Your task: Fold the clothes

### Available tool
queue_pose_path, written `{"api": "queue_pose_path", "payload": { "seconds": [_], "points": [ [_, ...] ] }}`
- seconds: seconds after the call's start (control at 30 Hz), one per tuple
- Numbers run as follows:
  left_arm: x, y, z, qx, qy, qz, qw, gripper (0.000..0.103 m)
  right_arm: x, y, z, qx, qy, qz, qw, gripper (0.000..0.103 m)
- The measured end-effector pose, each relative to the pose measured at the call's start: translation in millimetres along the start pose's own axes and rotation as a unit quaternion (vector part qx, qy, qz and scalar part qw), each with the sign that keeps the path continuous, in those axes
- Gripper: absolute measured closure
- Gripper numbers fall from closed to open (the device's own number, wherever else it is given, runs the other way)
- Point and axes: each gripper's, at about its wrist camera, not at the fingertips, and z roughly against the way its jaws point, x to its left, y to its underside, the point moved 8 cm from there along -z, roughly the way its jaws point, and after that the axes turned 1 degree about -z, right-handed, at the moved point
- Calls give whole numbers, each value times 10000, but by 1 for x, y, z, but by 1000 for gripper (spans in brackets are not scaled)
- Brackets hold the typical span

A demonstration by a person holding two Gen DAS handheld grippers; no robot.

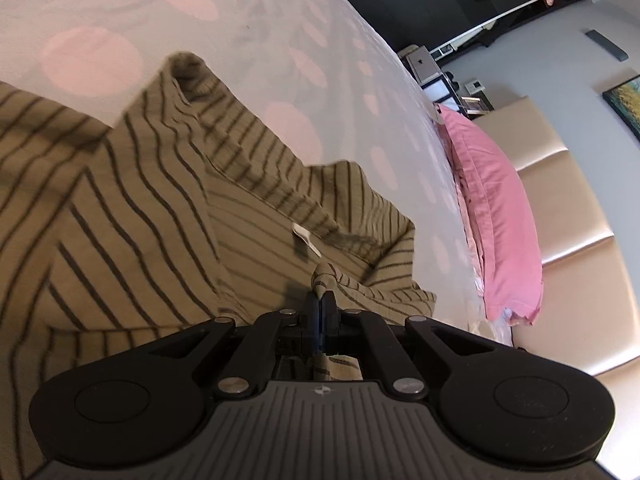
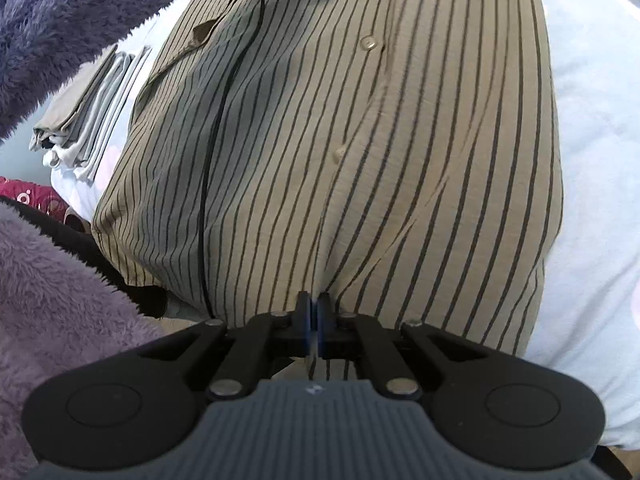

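Observation:
A tan shirt with thin dark stripes [image 1: 132, 208] lies spread on a white bedsheet with pink dots [image 1: 248, 40]. My left gripper [image 1: 320, 298] is shut on a bunched bit of the shirt's cloth near the collar, where a small white label [image 1: 306, 238] shows. The right wrist view looks down the same striped shirt [image 2: 360, 140] along its button row [image 2: 368, 43]. My right gripper [image 2: 314, 304] is shut on the shirt's near edge, with the fabric drawn taut from the jaws. A thin black cord [image 2: 212, 152] runs over the shirt.
A pink pillow [image 1: 496, 216] leans against a beige padded headboard [image 1: 576, 216] at the right. A stack of folded pale clothes [image 2: 88, 116] lies at the left of the bed. Purple fleece sleeves [image 2: 52, 288] fill the left side of the right wrist view.

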Motion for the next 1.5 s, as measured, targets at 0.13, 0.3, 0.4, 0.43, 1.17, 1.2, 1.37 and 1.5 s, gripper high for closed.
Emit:
{"api": "queue_pose_path", "payload": {
  "seconds": [0.13,0.3,0.4,0.43,1.17,1.2,1.37,1.5],
  "points": [
    [-4,-1,2,26,-179,-226,9996,103,-1,2,2,13,29,-47,10000,99],
    [-12,1,7,96,-423,-485,9979,99,5,0,6,-100,29,-36,9999,99],
    [-16,9,24,55,-704,-811,9942,80,2,5,3,-62,117,-99,9999,94],
    [-17,13,33,21,-738,-886,9933,80,1,7,2,-40,86,-147,9998,91],
    [-67,298,240,1598,-394,-2230,9608,66,-66,50,53,-124,1333,167,9909,73],
    [-67,313,243,1691,-355,-2257,9588,62,-68,54,51,-103,1337,134,9909,68],
    [-60,375,248,2248,-252,-2261,9475,62,-34,73,41,36,1356,899,9867,48],
    [-54,397,245,2437,-318,-2030,9478,60,-18,88,25,235,1628,1271,9782,31]
  ]
}}
